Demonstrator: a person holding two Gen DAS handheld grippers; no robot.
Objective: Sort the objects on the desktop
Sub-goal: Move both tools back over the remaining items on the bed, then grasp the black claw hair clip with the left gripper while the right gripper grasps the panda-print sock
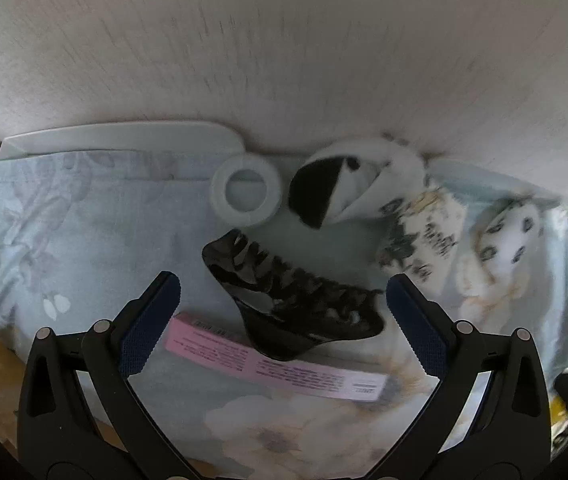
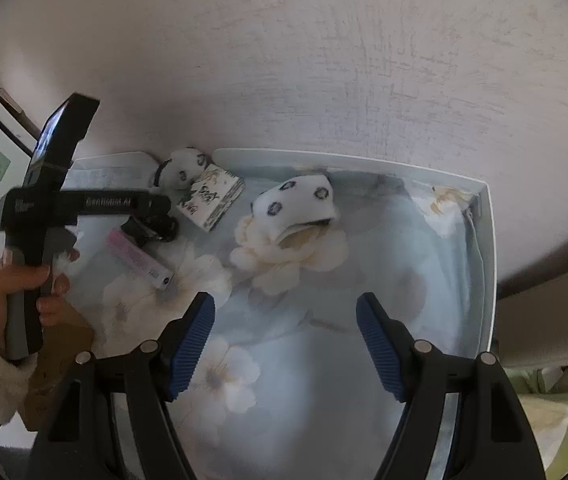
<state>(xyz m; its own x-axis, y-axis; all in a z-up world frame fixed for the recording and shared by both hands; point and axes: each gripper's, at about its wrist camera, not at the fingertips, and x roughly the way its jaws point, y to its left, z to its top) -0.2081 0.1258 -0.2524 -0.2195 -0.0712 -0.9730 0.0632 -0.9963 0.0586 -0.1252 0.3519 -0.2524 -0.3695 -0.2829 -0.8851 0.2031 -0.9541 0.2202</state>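
Sorting looks barely begun: the black hair claw (image 1: 292, 304), pink box (image 1: 279, 364) and white ring (image 1: 247, 191) lie loose mid-frame on the floral cloth (image 1: 95, 240). Left tongs (image 1: 284, 320) and right tongs (image 2: 286, 344) gape wide, empty.

Light was soft, dim and even in both wrist views, with no glare and only faint shadows. Fisheye distortion bent the white tray rim (image 2: 488, 240) and darkened the corners. Motion blur smeared the spotted sock (image 1: 504, 236) and wall (image 1: 284, 40) in the left view; the right was sharper.
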